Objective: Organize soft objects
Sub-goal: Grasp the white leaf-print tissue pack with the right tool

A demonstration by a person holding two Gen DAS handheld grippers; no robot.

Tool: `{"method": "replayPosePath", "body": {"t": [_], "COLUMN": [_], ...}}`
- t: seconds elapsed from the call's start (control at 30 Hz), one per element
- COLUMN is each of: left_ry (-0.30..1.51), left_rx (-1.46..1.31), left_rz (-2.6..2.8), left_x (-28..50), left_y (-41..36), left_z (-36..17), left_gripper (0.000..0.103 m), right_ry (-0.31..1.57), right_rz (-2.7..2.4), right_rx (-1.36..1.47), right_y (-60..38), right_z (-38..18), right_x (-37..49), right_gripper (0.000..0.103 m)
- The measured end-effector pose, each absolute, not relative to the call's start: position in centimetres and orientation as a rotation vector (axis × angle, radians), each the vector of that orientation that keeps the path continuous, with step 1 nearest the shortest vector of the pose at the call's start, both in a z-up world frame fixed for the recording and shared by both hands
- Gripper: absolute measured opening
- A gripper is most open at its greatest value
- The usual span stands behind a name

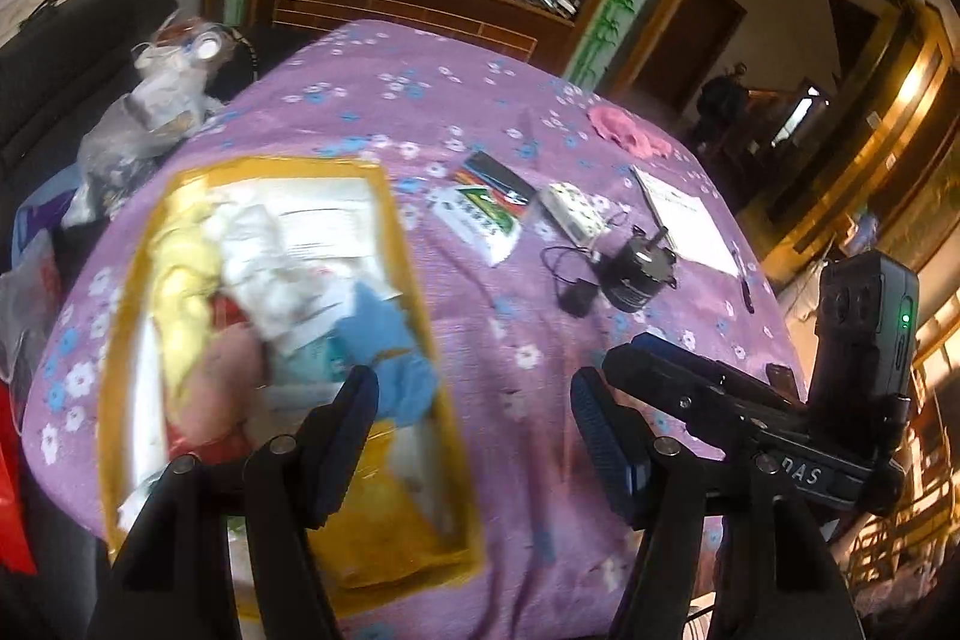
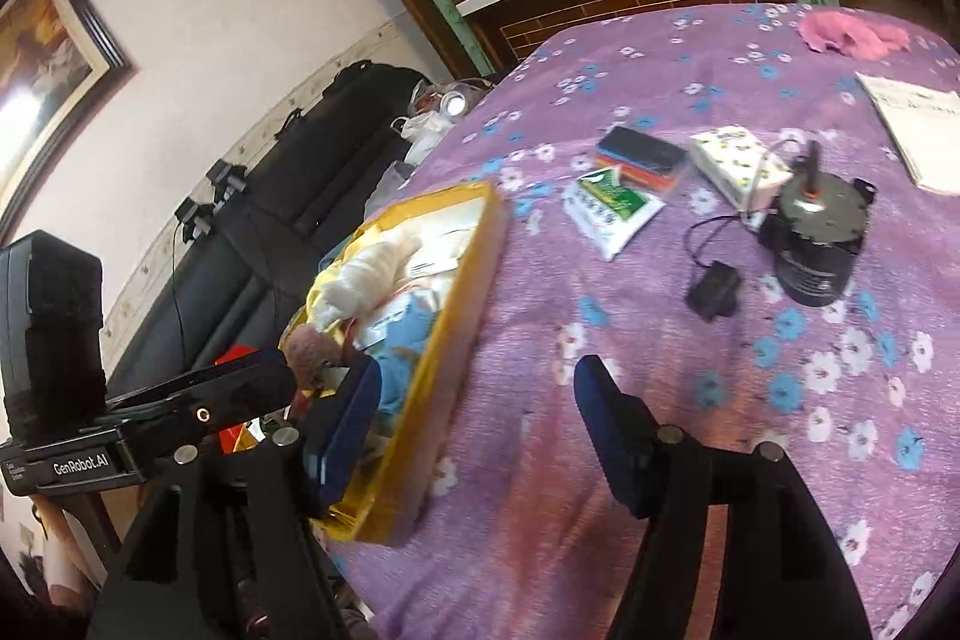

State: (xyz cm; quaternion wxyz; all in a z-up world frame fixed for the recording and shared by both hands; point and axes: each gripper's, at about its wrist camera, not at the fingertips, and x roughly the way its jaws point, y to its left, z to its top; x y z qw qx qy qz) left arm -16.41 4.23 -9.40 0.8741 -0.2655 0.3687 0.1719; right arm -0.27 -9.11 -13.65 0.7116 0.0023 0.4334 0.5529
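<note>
A yellow box [image 1: 393,196] sits on the purple flowered cloth [image 1: 492,340] at the left. It holds soft things: a yellow cloth [image 1: 183,280], a white cloth [image 1: 264,268], a pink piece [image 1: 222,388] and a blue cloth [image 1: 384,346]. The box also shows in the right wrist view [image 2: 456,304]. A pink cloth [image 1: 624,130] lies at the far right of the table, also in the right wrist view [image 2: 852,31]. My left gripper [image 1: 474,400] is open and empty over the box's right edge. My right gripper [image 2: 480,394] is open and empty beside the box; it also shows at the right of the left wrist view [image 1: 720,394].
On the cloth lie a stack of coloured sponges [image 2: 642,157], a green and white packet [image 2: 612,211], a white patterned box [image 2: 741,166], a black cylinder with a cable [image 2: 816,244] and a paper sheet [image 2: 918,130]. A black sofa [image 2: 270,232] and plastic bags [image 1: 144,118] are left.
</note>
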Motion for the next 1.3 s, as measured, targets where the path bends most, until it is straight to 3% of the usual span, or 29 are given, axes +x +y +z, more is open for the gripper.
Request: {"method": "replayPosePath", "body": {"t": [0.83, 1.3], "left_ry": [0.966, 0.975], "left_rx": [-0.642, -0.668], "left_rz": [0.337, 0.367], "left_x": [-1.9, -0.2], "left_y": [7.5, 10.0], "left_z": [-13.0, -13.0], "left_gripper": [0.070, 0.070], "right_ry": [1.079, 1.318], "right_rz": [1.171, 1.023], "right_rx": [-0.027, -0.593], "right_y": [-6.0, 5.5], "right_z": [-11.9, -18.4], "right_x": [18.2, 21.5], "right_gripper": [0.074, 0.074]}}
